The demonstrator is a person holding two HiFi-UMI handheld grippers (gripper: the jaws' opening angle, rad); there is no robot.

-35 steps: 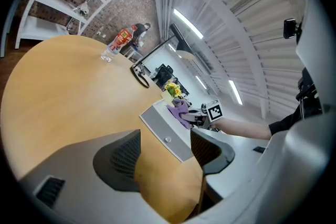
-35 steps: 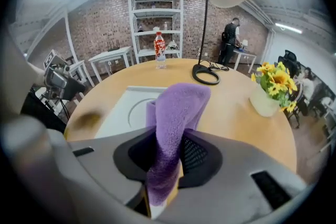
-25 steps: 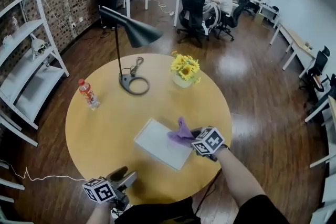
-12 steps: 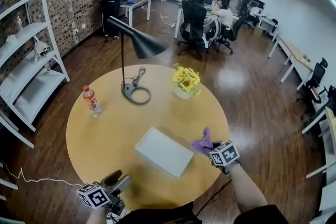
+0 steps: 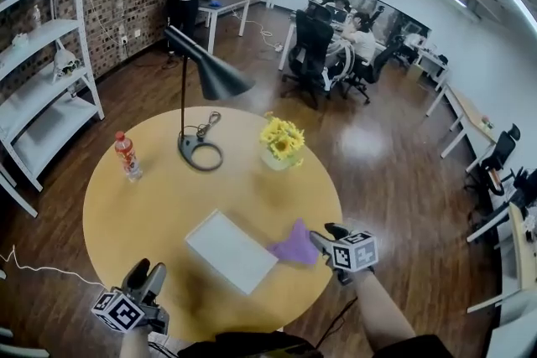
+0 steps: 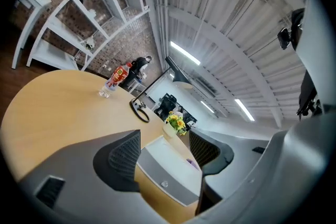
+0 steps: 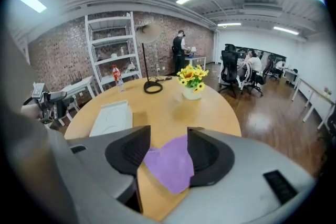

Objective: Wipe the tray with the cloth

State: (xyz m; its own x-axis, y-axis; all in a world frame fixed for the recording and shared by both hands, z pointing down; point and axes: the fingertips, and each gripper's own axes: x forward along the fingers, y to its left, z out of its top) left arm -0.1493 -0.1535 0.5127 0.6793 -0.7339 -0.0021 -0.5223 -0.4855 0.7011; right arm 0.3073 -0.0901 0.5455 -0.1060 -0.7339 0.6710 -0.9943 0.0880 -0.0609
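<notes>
The white tray (image 5: 229, 251) lies flat on the round wooden table (image 5: 159, 197), near its front. Just off the tray's right end, the purple cloth (image 5: 294, 248) rests on the table. My right gripper (image 5: 322, 241) is right behind the cloth; its jaws have just been opening and stand open, with the loose cloth (image 7: 168, 166) lying between and below them. My left gripper (image 5: 143, 279) hovers at the table's front-left edge, pointing level toward the tray (image 6: 169, 166). Its jaws have just been closing a little but stay open, with nothing between them.
A black desk lamp (image 5: 204, 71), a vase of yellow flowers (image 5: 279, 143) and a red-labelled bottle (image 5: 127, 155) stand on the far half of the table. White shelves (image 5: 38, 96) line the left wall. People and office chairs (image 5: 312, 42) are far behind.
My right gripper carried the cloth from over the tray to the right, off the tray, and let it go on the table. My left gripper rose and shifted left.
</notes>
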